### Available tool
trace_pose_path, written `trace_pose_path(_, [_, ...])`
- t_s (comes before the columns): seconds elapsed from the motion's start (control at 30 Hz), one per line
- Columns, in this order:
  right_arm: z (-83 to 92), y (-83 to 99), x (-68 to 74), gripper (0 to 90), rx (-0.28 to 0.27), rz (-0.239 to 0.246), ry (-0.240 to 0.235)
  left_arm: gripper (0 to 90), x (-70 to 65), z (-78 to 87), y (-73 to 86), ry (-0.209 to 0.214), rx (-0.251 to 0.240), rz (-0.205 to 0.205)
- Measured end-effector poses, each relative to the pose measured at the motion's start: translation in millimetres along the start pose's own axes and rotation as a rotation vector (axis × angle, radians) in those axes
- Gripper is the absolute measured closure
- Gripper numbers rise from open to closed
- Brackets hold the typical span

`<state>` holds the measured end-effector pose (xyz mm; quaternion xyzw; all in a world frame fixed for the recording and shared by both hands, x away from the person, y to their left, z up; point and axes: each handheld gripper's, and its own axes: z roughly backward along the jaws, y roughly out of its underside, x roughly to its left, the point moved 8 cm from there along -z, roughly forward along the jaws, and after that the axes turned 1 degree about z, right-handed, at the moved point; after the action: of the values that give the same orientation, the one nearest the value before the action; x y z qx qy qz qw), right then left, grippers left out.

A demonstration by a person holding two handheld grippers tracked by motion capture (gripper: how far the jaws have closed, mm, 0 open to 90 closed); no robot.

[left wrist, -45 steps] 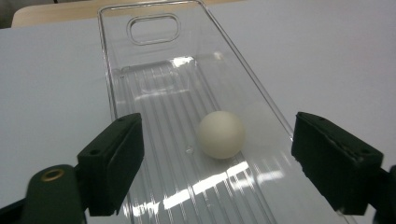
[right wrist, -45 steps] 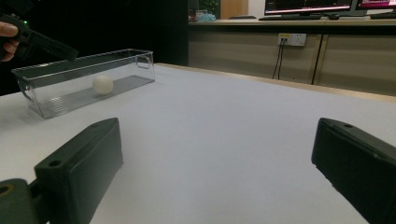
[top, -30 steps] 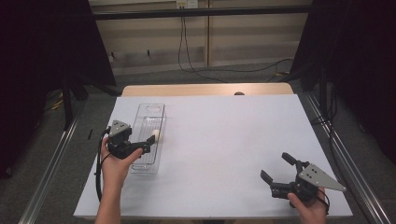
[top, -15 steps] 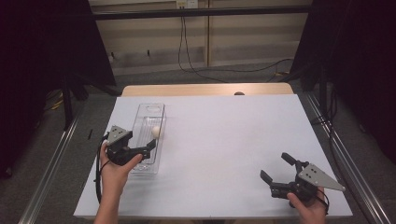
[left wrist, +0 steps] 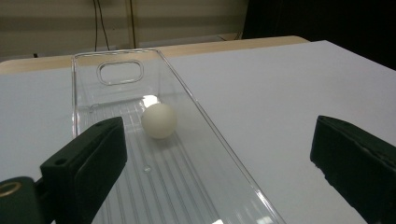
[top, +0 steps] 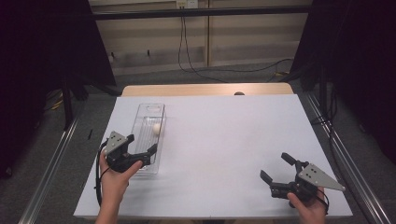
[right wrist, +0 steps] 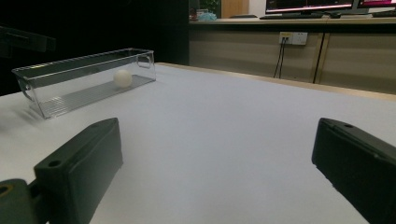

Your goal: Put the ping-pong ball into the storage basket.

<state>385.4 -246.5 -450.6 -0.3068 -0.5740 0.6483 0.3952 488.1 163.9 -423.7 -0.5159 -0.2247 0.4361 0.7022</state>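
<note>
Resting in clear tray (left wrist: 196, 112): ball (left wrist: 159, 120) (white; smooth, round)

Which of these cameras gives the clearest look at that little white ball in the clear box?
The left gripper view: the white ball is close and sharp, resting on the ribbed floor of the clear tray. In the high view it is a small pale spot in the tray. The right gripper view shows it far off, seen through the tray's wall.

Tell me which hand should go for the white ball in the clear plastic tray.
Left. Its tongs hang open over the clear plastic tray's near end, facing the small white ball. The right tongs sit far across the table.
</note>
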Motion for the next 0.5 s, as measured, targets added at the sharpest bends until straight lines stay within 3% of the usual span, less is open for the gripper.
trace_pose_path(0.5, [0.1,0.4,0.7,1.2,0.004,-0.002,-0.005,3.6,-7.6,11.1,6.9,0.030,-0.058,-0.021])
